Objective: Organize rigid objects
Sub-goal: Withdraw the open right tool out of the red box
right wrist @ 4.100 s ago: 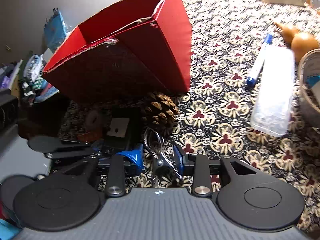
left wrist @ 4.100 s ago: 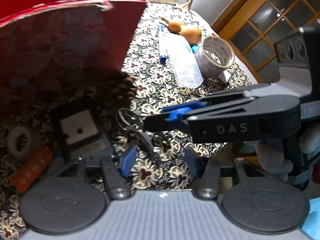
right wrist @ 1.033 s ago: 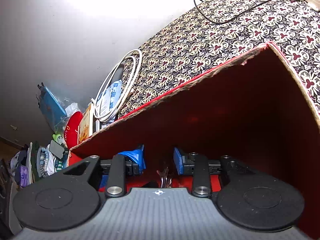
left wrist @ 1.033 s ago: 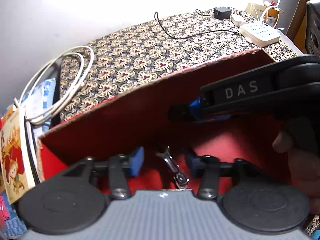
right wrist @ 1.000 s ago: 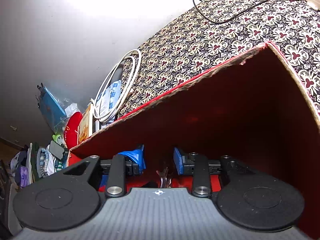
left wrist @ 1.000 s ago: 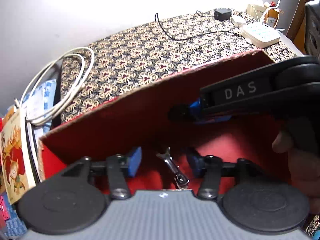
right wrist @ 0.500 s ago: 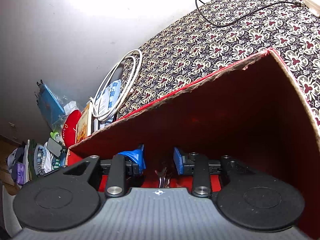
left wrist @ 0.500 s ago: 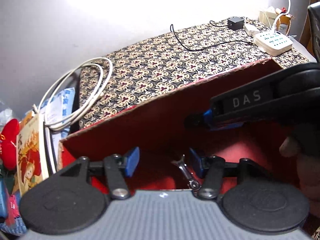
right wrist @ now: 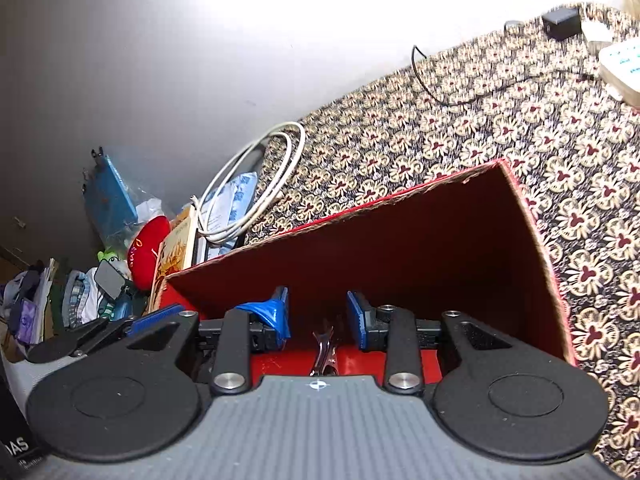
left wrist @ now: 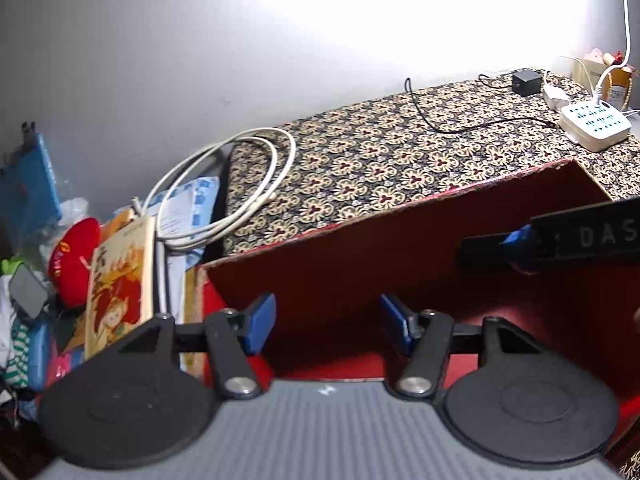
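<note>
My left tongs (left wrist: 326,322) have just been opening, empty. My right tongs (right wrist: 318,320), nearer, stand narrow over the clip (right wrist: 325,350), not touching; it lies in the box (right wrist: 420,248), pointing away.

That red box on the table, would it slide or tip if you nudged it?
The red box looks like thin cardboard, its rim frayed, so probably light and easy to slide on the tablecloth. Its walls are tall and open-topped, so a high push might tip or flex it. The little metal tool inside adds hardly any weight.
</note>
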Action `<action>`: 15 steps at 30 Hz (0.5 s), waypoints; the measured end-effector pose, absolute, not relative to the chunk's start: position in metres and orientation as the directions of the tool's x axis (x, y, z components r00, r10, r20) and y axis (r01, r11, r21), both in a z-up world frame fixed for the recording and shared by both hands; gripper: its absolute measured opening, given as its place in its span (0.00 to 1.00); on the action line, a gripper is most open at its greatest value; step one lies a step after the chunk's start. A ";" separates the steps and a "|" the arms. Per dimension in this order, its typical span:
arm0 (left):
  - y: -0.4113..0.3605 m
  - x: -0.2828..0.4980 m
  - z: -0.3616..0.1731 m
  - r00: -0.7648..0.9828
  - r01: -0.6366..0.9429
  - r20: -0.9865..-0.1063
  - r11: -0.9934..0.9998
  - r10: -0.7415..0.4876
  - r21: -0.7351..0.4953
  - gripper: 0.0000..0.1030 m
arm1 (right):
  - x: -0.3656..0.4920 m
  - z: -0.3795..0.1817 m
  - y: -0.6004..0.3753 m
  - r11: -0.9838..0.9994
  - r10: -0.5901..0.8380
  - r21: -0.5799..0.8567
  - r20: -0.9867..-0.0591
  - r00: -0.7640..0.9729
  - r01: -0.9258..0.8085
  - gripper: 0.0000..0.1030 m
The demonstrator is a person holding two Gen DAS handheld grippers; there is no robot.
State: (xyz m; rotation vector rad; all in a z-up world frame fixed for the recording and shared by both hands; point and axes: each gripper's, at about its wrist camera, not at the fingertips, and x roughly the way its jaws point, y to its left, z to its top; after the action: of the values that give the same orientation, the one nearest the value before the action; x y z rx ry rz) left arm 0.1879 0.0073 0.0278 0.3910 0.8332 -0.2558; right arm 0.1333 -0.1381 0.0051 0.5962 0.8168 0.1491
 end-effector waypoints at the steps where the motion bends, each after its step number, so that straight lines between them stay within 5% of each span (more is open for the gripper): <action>1: 0.007 0.183 0.031 0.655 0.358 -0.753 0.901 -0.057 0.244 0.62 | 0.129 0.008 -0.137 0.832 0.348 0.548 -0.637 0.688 0.087 0.16; 15: 0.003 0.118 0.067 0.697 0.276 -0.717 0.930 -0.020 0.242 0.67 | 0.073 0.038 -0.135 0.835 0.401 0.548 -0.539 0.741 -0.053 0.16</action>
State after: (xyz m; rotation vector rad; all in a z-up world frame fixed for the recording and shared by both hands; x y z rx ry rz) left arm 0.1181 0.0025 0.0673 0.3473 0.7860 -0.1689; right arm 0.0733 -0.1346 0.0377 0.5348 0.6985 0.2623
